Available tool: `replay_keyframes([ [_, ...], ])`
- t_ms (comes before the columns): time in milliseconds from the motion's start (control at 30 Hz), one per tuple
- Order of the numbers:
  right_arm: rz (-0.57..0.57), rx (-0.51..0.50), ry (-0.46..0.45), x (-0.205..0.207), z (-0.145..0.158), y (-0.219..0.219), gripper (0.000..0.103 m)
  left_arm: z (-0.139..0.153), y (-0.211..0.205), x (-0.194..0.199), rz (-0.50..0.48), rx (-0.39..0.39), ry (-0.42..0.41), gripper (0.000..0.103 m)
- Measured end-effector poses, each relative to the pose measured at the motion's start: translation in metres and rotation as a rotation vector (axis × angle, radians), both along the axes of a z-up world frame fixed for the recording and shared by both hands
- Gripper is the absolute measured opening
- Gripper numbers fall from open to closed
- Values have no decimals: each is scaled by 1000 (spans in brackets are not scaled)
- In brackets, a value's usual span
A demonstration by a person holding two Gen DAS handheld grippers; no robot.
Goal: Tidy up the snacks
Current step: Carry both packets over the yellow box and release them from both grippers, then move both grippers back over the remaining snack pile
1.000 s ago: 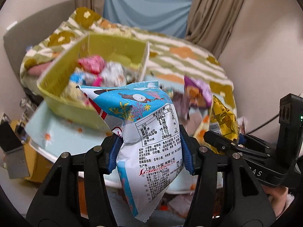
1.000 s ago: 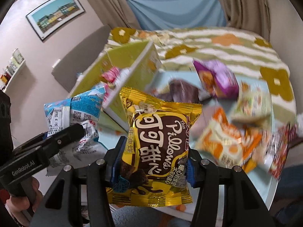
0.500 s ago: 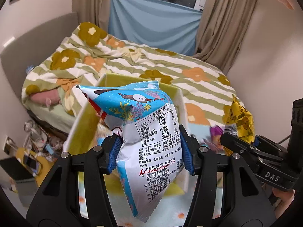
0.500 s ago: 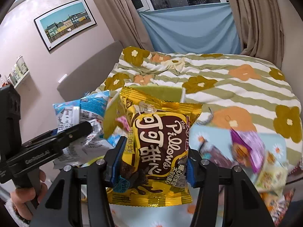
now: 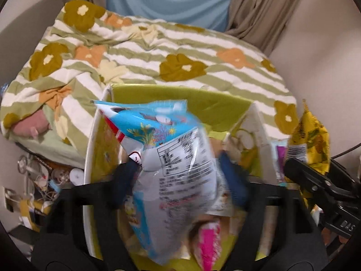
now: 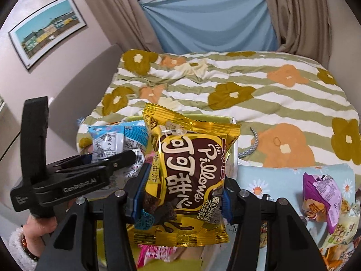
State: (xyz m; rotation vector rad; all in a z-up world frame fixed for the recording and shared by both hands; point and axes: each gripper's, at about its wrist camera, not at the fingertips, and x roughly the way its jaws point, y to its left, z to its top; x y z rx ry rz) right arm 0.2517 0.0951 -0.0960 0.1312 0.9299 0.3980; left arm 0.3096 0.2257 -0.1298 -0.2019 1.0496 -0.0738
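My left gripper (image 5: 180, 180) hangs over the open yellow-green box (image 5: 180, 97). Its jaws have spread and the blue and white snack bag (image 5: 171, 164) sits blurred between them, apparently free of the pads. The box holds several snacks, among them a pink packet (image 5: 208, 244). My right gripper (image 6: 182, 194) is shut on a gold and brown Pillows snack bag (image 6: 191, 176) and holds it upright just right of the box (image 6: 209, 118). The left gripper (image 6: 67, 180) and blue bag (image 6: 117, 137) show at the left of the right wrist view.
A purple snack bag (image 6: 320, 192) and several other snacks lie on the light blue flowered tablecloth (image 6: 270, 176) at the right. A bed with a green striped flowered quilt (image 6: 248, 85) lies beyond the table. Clutter sits on the floor (image 5: 38, 180) left of the box.
Both grippers tilted down over the box. The left jaws spread apart and the blue bag blurred and slipped lower between them. The right gripper kept its hold on the gold bag.
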Motion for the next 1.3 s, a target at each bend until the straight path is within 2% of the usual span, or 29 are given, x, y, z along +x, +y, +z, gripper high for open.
replay_keyframes([
  [33,-8,-2,8,3,-3,1,50,-2,3,1,11,13,-3,103],
  [200,-26,-17,41,10,-13,7,50,-5,15,-5,22,20,-13,103],
  [533,23,-23,69,17,-14,21,50,6,28,-51,100,20,-13,103],
  [867,62,-79,116,55,-31,40,52,2,31,-63,126,92,-7,103],
  [933,59,-91,123,59,-36,43,66,-2,32,-64,130,91,3,103],
  [967,57,-88,120,61,-37,45,84,-4,33,-64,130,91,9,103],
  [1000,56,-77,112,62,-38,45,98,-5,34,-64,130,93,13,103],
  [1100,53,-68,78,58,-34,44,102,-7,36,-67,134,98,17,103],
  [1300,79,-71,40,43,-29,44,102,-2,36,-75,142,95,11,103],
])
